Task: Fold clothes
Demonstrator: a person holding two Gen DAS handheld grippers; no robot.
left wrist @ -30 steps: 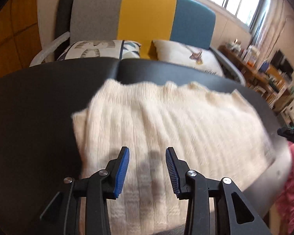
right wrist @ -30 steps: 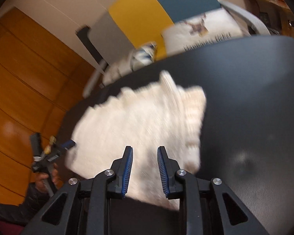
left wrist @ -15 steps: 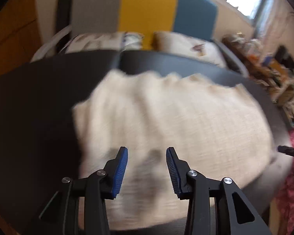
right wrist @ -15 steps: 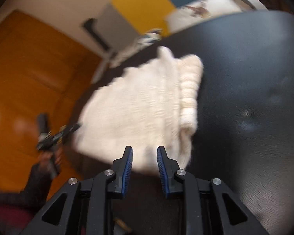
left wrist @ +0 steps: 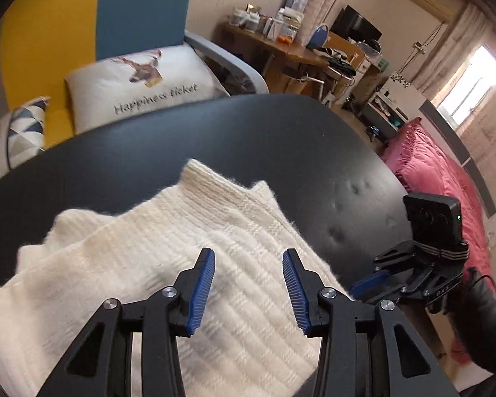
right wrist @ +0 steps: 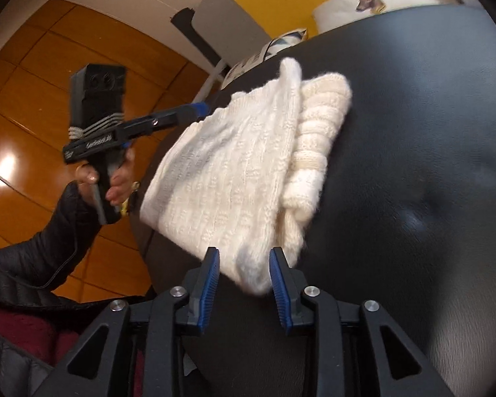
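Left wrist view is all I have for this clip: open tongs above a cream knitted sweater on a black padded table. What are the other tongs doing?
Observer: In the right wrist view the right tongs are open, and the near corner of the cream knitted sweater shows between their blue pads, with a gap on each side.
Operator: Is the sweater one flat layer?
Observer: No. That view shows a flat layer lying over a bulkier ribbed roll along its right edge.
Operator: What holds the left tongs?
Observer: A bare hand, coming out of a black padded sleeve, grips their handle.
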